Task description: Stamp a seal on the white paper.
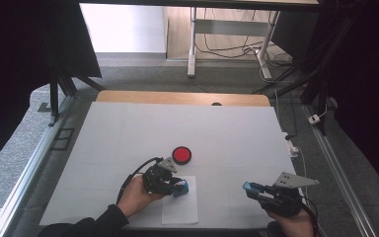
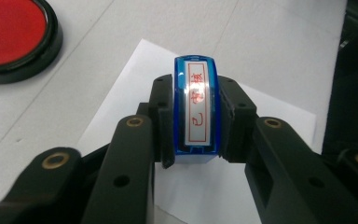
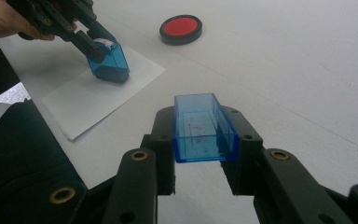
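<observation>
High view: the person's left gripper (image 1: 176,186) sits near the table's front edge, just left of centre, its jaws pinching a blue stamp (image 1: 181,188) whose base is pressed on the far right part of a white sheet of paper (image 1: 180,210). In the left gripper view the stamp (image 2: 196,107) stands between the jaws, its label with red characters facing the camera. The right gripper (image 1: 249,188) hovers well to the right, near the front edge, clamped on a clear blue stamp cap (image 1: 248,186); the right gripper view shows the cap (image 3: 204,127) with its open side up. A red ink pad (image 1: 181,155) lies just beyond the paper, on the white table (image 1: 128,133).
</observation>
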Demonstrator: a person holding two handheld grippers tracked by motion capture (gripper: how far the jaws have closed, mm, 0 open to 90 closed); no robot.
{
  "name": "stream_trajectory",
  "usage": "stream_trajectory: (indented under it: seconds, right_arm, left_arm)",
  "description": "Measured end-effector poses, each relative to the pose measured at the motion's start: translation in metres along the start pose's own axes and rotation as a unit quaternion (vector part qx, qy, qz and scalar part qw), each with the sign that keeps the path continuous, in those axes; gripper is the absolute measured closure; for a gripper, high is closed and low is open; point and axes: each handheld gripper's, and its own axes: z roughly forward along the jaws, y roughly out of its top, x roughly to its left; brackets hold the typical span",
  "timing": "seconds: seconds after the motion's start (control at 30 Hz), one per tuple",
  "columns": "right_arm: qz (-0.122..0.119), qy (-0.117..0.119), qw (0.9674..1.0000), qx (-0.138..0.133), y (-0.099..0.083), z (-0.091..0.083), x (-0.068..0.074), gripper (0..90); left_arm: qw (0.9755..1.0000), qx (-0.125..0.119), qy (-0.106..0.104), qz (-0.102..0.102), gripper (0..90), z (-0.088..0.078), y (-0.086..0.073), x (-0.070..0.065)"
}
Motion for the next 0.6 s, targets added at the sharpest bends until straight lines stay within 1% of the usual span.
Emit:
stream_trajectory:
  seconds: [0.07,0.13,0.33,0.43,0.5,0.6]
  right_arm:
    - [-0.001,0.0,1.0,0.001,0.0,0.0,0.0,68.5]
    - [-0.001,0.0,1.0,0.001,0.0,0.0,0.0,68.5]
    - [0.0,0.0,1.0,0.0,0.0,0.0,0.0,68.5]
    - [0.0,0.0,1.0,0.0,0.0,0.0,0.0,68.5]
    - [0.0,0.0,1.0,0.0,0.0,0.0,0.0,68.5]
    - [0.0,0.0,1.0,0.0,0.0,0.0,0.0,68.5]
  left_arm:
    - [1.0,-0.005,0.001,0.005,70.1,-0.004,0.001,0.0]
    - [0.9999,-0.012,0.001,0.005,70.1,-0.007,0.002,-0.001]
    - [0.9995,-0.031,-0.007,0.001,70.1,-0.017,0.003,-0.002]
    - [0.9991,-0.04,-0.01,0.006,70.1,-0.023,0.003,-0.002]
    - [0.9988,-0.047,-0.012,0.004,70.1,-0.026,0.004,-0.003]
    - [0.9985,-0.052,-0.014,0.008,70.1,-0.03,0.004,-0.003]
